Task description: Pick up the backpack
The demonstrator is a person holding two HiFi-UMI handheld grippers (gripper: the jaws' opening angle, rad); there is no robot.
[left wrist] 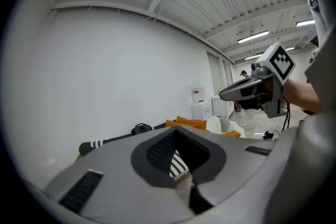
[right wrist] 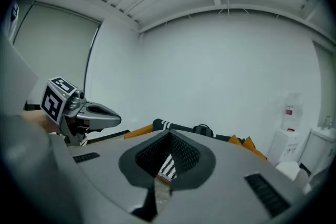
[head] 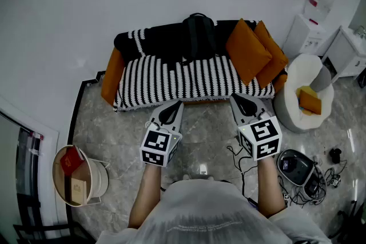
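Note:
A black backpack (head: 198, 31) stands upright on the back of a black-and-white striped sofa (head: 189, 78), against the white wall. Its top shows small in the left gripper view (left wrist: 140, 128) and the right gripper view (right wrist: 202, 129). My left gripper (head: 174, 106) and right gripper (head: 239, 102) hang side by side over the floor just in front of the sofa's front edge, both pointing at it. Both are shut with nothing held. Each appears in the other's view: the right gripper (left wrist: 227, 94), the left gripper (right wrist: 114, 119).
Orange cushions (head: 254, 51) lie on the sofa's right end. A white round chair (head: 306, 97) stands to its right, with cables and a black device (head: 294, 166) on the marble floor. A round wooden stool (head: 73, 175) stands at lower left. White cabinets (head: 343, 48) line the right wall.

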